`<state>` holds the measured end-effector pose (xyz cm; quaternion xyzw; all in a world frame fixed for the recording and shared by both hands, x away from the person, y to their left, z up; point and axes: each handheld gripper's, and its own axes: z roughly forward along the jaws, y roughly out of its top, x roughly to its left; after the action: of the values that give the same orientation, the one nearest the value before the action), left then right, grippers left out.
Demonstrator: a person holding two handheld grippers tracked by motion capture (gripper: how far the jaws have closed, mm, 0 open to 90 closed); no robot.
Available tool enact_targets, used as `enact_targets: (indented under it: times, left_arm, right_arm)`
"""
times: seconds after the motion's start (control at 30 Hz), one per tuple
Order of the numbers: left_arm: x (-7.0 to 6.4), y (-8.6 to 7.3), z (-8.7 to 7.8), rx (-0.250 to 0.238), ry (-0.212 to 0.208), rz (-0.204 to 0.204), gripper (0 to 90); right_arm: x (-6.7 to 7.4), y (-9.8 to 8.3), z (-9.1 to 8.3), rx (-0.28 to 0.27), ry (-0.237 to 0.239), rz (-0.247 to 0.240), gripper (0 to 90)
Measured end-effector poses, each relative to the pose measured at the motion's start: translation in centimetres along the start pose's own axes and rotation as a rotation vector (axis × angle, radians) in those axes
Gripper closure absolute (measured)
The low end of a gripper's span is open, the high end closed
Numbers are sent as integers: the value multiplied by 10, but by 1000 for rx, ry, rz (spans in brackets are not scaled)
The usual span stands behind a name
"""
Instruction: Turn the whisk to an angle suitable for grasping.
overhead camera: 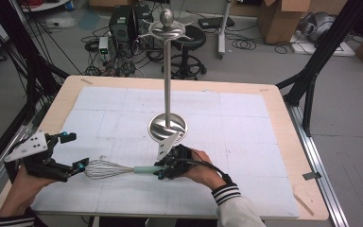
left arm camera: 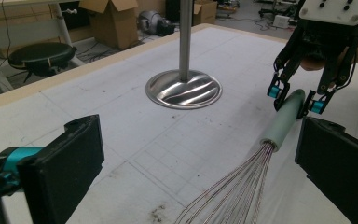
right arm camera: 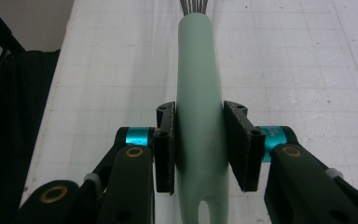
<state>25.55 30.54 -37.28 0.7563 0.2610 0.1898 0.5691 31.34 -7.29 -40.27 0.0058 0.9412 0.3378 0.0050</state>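
A wire whisk [overhead camera: 105, 169] with a mint-green handle [overhead camera: 143, 170] lies level just above the white mat, wires pointing left. My right gripper [overhead camera: 157, 170] is shut on the handle, its pads [right arm camera: 165, 144] pressing both sides of the handle [right arm camera: 198, 70]. In the left gripper view the right gripper [left arm camera: 296, 99] clamps the far end of the handle [left arm camera: 282, 123]. My left gripper [overhead camera: 74, 151] stands wide open at the whisk's wire end. The wires [left arm camera: 233, 196] run between the left gripper's [left arm camera: 198, 135] spread jaws without touching them.
A tall metal stand rises from a round base [overhead camera: 168, 126] at the mat's middle, with hooked arms at its top [overhead camera: 167, 28], just behind my right hand. The white gridded mat [overhead camera: 246, 118] covers the wooden table [overhead camera: 290, 142]. A stool [overhead camera: 189, 40] and cardboard boxes [overhead camera: 279, 19] sit on the floor beyond.
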Motion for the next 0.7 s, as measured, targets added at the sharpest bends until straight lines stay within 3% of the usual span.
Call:
enact_targets:
  times: [0.7]
  left_arm:
    - [-1, 0, 2, 9, -2, 6, 17]
  right_arm:
    - [-1, -2, 25, 97, 0, -5, 654]
